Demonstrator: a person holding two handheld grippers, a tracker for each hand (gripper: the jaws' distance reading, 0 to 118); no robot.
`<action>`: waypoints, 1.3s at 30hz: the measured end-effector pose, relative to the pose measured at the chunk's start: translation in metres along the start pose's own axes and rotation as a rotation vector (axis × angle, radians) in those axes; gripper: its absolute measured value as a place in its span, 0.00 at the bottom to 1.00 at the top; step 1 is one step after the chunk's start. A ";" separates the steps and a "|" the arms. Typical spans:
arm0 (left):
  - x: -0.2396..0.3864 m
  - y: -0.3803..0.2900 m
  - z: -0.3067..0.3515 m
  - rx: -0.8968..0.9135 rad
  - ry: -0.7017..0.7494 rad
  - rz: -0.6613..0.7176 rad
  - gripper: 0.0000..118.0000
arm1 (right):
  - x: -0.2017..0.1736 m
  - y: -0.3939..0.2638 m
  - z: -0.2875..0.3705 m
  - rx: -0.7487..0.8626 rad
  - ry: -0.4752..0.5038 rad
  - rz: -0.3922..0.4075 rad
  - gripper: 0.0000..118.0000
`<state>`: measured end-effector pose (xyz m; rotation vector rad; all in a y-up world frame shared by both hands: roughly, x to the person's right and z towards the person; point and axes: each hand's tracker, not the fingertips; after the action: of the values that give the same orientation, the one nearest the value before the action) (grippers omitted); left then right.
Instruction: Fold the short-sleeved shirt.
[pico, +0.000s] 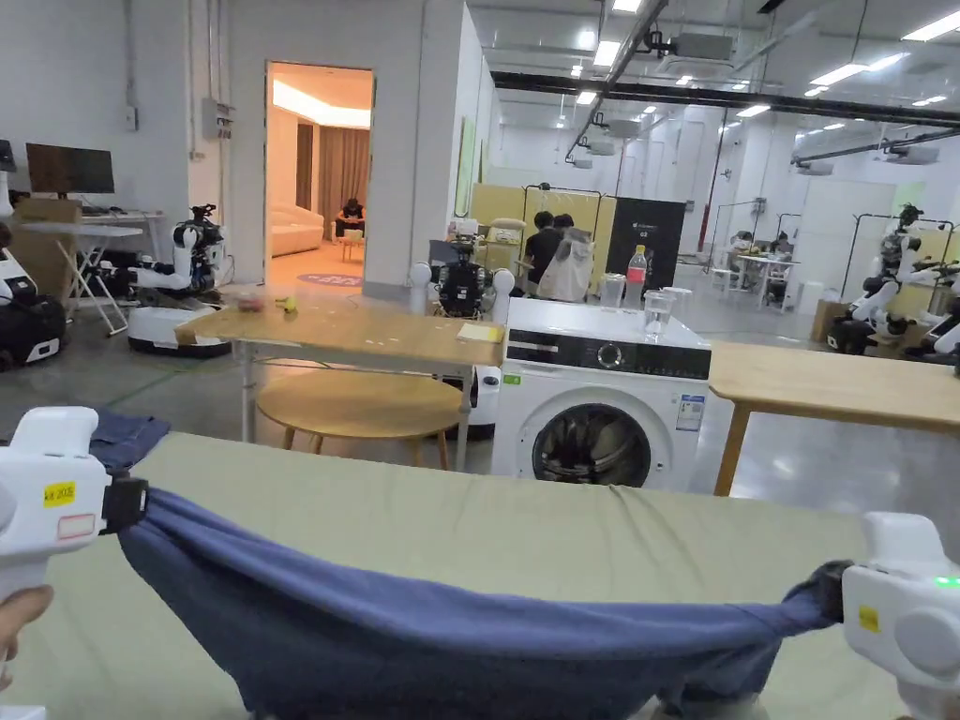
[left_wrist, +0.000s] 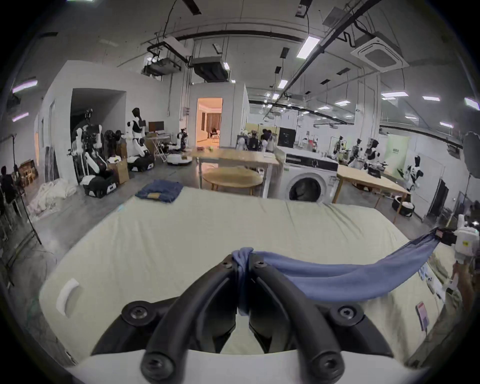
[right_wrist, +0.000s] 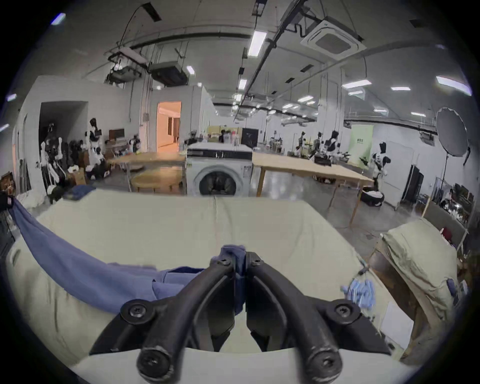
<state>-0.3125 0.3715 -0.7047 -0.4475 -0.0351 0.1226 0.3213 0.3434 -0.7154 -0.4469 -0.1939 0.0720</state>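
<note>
Bright, even indoor light from ceiling strip lights (pico: 839, 73); soft shadows only. Doorway (pico: 319, 169) glows warm orange, slightly overexposed. Head view sharp, mild glare on the polished floor (pico: 806, 459). Both gripper views fisheye: strong barrel distortion, black vignette corners, dimmer and greyer tone. Right gripper view softer, motion blur on the washing machine (right_wrist: 219, 169) and on small blue items (right_wrist: 359, 291) at right. Jaws close to the lens stay fairly sharp.

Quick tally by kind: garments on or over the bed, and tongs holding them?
Blue shirt, held over the bed: 1
Folded denim garment at the bed's far left corner: 1
Tongs shut on the shirt, left tongs and right tongs: 2
Total: 4
</note>
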 end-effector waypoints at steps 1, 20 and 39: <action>0.000 -0.023 0.006 -0.027 -0.002 -0.005 0.01 | 0.001 -0.023 0.004 -0.008 -0.008 -0.005 0.02; -0.019 -0.207 0.043 -0.261 0.044 0.078 0.03 | 0.009 -0.197 0.028 -0.222 -0.049 -0.024 0.21; 0.094 -0.175 0.052 0.021 0.050 -0.150 0.00 | -0.113 -0.154 0.098 0.144 0.133 -0.097 0.00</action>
<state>-0.2028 0.2495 -0.5813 -0.4250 -0.0185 -0.0354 0.1952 0.2331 -0.5811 -0.2973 -0.0782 -0.0388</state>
